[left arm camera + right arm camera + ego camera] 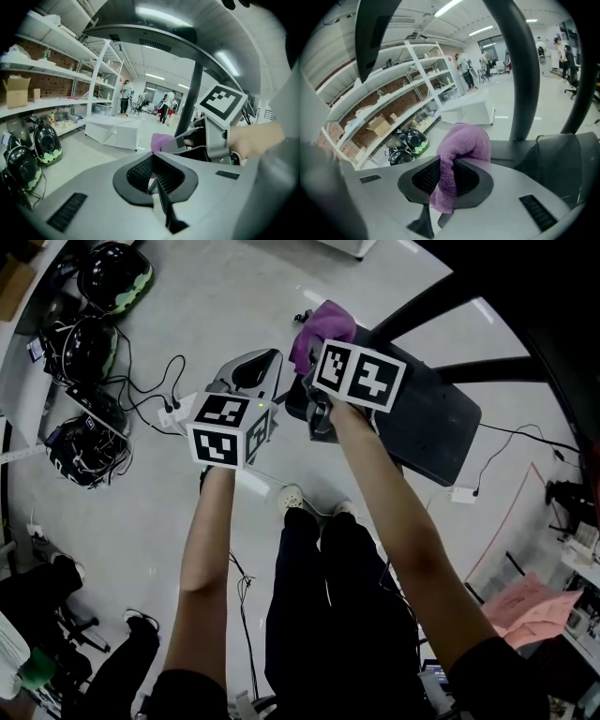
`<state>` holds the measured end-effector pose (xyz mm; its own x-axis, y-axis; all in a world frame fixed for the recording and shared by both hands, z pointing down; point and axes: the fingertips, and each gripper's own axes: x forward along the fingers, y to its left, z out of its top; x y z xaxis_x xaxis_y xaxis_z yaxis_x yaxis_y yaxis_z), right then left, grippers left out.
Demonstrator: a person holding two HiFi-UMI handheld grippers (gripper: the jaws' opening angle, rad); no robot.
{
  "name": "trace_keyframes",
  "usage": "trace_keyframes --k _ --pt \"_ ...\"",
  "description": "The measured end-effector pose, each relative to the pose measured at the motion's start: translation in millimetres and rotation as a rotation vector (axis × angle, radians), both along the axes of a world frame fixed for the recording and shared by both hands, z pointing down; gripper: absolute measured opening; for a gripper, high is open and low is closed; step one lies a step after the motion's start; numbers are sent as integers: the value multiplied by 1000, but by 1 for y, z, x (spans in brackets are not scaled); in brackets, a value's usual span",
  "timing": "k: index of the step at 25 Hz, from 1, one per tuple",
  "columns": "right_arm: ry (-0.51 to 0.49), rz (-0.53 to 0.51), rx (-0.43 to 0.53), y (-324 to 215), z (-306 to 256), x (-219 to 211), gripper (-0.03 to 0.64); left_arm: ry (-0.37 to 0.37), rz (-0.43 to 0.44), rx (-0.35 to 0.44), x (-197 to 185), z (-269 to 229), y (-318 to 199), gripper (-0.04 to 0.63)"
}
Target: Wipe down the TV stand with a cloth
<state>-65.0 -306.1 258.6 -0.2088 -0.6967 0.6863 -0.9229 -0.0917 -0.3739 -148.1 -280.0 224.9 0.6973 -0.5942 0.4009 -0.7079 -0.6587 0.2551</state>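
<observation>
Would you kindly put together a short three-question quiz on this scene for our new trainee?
1. True or false: the right gripper is empty.
2. The cloth is: A green, B purple, C white.
3. Fill in: the stand base rests on the ____.
Key: 1 false; 2 B; 3 floor.

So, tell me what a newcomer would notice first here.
The purple cloth stands out, pinched in the right gripper close to the dark TV stand base. Next come the black-and-white marker cubes on it and on the left gripper, mid-picture in the head view. Helmets lie on the floor at far left.
</observation>
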Motion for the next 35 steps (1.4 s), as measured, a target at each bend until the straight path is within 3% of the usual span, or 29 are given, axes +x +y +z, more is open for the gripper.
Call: trace_keyframes --k 9,16,21,27,35 --pt "258 27 -170 -18 41 22 84 22 50 -8 6 16 -15 5" --pt "312 85 -295 -1 52 29 84 39 41 -33 10 24 -23 6" --pt "426 95 -218 -21 43 48 86 52 28 -58 4 27 -22 6" --pt "376 171 -289 -8 48 58 86 39 42 -57 5 27 -21 6" --pt "349 347 -336 -4 54 82 84 16 32 -54 -4 21 -19 6"
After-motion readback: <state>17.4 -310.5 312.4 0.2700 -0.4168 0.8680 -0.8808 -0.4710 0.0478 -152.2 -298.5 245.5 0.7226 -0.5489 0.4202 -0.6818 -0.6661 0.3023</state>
